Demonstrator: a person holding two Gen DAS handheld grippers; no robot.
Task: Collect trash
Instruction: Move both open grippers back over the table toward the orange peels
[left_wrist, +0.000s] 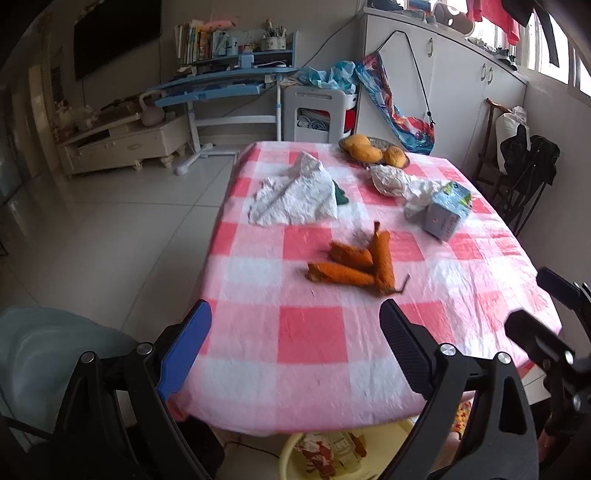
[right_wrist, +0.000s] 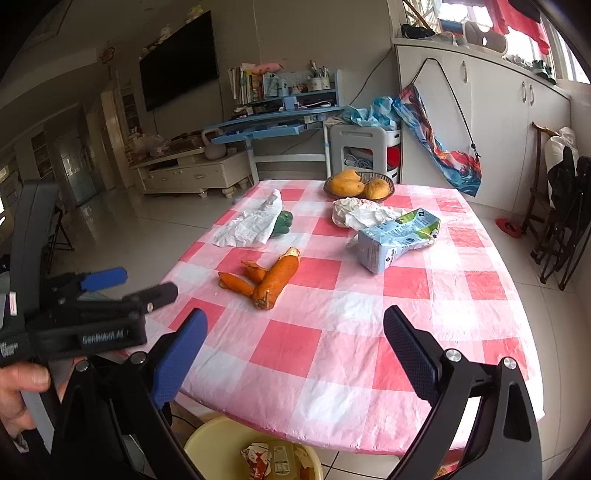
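On the pink checked table (left_wrist: 314, 339) (right_wrist: 332, 354) lie orange peels (left_wrist: 354, 262) (right_wrist: 266, 277), a crumpled white paper (left_wrist: 295, 192) (right_wrist: 251, 223) with a green scrap (right_wrist: 282, 223) beside it, a crushed blue carton (left_wrist: 448, 210) (right_wrist: 397, 238) and a white wad (left_wrist: 391, 181) (right_wrist: 360, 214). A yellow bin (left_wrist: 332, 454) (right_wrist: 255, 450) with trash in it stands under the near table edge. My left gripper (left_wrist: 295, 350) (right_wrist: 136, 286) is open and empty at the near edge. My right gripper (right_wrist: 295, 354) (left_wrist: 532, 306) is open and empty beside it.
A basket of mangoes (left_wrist: 373, 149) (right_wrist: 360, 186) sits at the table's far end. Folded chairs (right_wrist: 561, 221) stand to the right by white cabinets (right_wrist: 498, 122). A blue desk (right_wrist: 273, 122) and a low TV stand (right_wrist: 188, 173) are beyond, across the tiled floor (left_wrist: 110, 229).
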